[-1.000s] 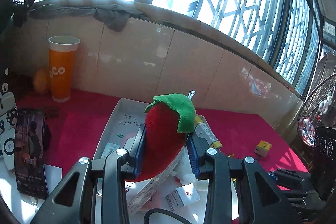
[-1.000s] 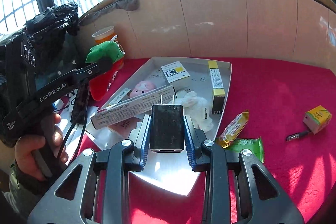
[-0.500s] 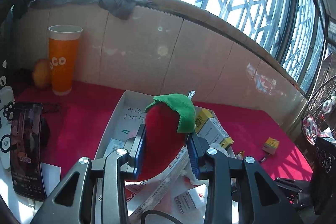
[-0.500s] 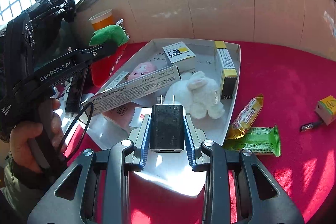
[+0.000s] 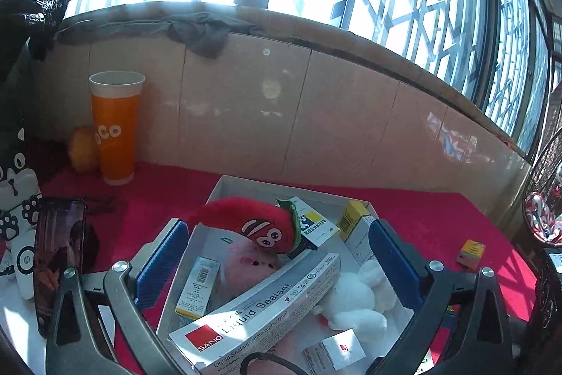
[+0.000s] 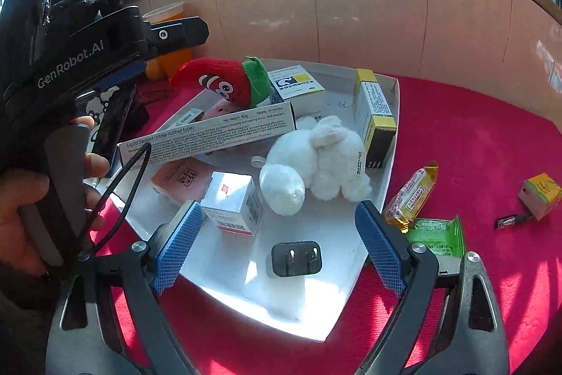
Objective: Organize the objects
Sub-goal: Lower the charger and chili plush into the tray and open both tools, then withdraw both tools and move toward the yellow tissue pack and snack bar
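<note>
A white tray (image 6: 392,115) on the red cloth holds several things. The red strawberry plush (image 5: 256,222) lies at its far left end on a pink toy, also in the right wrist view (image 6: 217,83). My left gripper (image 5: 277,266) is open and empty just above the tray. The black plug adapter (image 6: 296,259) lies prongs up on the tray's near end. My right gripper (image 6: 279,248) is open around it, not touching. A sealant box (image 6: 210,134), white rabbit plush (image 6: 316,160) and small boxes fill the rest.
On the cloth right of the tray lie a yellow snack bar (image 6: 412,192), a green packet (image 6: 437,234), a small yellow box (image 6: 541,195) and a dark pen tip (image 6: 511,220). An orange cup (image 5: 116,125) and a phone (image 5: 58,255) stand left.
Both grippers opened. The left let go of the strawberry plush, which now lies in the tray. The right let go of the black adapter, which now lies on the tray's near end.
</note>
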The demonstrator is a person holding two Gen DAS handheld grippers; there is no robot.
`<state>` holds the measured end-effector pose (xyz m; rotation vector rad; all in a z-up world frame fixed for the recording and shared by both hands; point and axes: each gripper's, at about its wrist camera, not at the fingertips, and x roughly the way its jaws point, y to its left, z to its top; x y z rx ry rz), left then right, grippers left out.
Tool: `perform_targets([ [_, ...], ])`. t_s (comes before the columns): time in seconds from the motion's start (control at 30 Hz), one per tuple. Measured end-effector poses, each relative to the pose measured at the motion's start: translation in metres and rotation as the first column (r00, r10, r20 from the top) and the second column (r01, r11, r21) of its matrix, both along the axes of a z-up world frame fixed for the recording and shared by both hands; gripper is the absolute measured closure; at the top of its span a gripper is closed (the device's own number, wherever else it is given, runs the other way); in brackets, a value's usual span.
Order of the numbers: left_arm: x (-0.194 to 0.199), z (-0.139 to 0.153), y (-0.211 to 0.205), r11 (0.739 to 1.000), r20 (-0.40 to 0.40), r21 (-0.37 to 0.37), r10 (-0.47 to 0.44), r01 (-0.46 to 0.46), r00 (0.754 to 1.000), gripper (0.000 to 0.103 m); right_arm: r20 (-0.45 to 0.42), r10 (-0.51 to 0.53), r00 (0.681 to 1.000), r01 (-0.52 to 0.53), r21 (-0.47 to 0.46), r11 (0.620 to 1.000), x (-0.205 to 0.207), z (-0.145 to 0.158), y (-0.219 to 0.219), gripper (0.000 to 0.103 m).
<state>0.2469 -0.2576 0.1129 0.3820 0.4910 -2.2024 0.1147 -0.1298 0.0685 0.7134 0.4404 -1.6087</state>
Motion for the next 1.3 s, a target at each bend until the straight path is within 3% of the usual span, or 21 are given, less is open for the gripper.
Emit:
perform_targets([
  [0.4, -0.002, 0.012, 0.016, 1.000, 0.001, -0.006, 0.011, -0.011, 1.000, 0.000, 0.008, -0.158, 0.987, 0.158, -0.083, 0.984, -0.025, 0.014, 0.040, 0.012],
  [0.5, -0.002, 0.015, 0.022, 1.000, 0.006, -0.019, 0.008, -0.008, 1.000, 0.000, -0.018, -0.215, 0.976, 0.214, -0.055, 0.975, -0.037, 0.009, 0.047, 0.012],
  [0.67, 0.003, 0.017, 0.023, 1.000, -0.015, -0.015, 0.023, -0.023, 1.000, 0.000, -0.136, -0.309, 0.941, 0.317, 0.044, 0.947, -0.054, -0.012, 0.055, 0.012],
  [0.87, 0.003, 0.016, 0.025, 1.000, -0.023, -0.011, 0.014, -0.014, 1.000, 0.000, -0.222, -0.296, 0.929, 0.328, 0.128, 0.936, -0.054, -0.031, 0.051, 0.012],
  [1.0, 0.005, 0.015, 0.024, 1.000, -0.030, -0.006, 0.016, -0.016, 0.999, 0.000, -0.224, -0.257, 0.940, 0.293, 0.143, 0.945, -0.044, -0.035, 0.041, 0.012],
  [1.3, 0.006, 0.014, 0.025, 1.000, -0.031, 0.001, 0.020, -0.020, 0.999, 0.000, -0.251, -0.102, 0.962, 0.141, 0.144, 0.979, -0.003, -0.035, 0.003, 0.012],
])
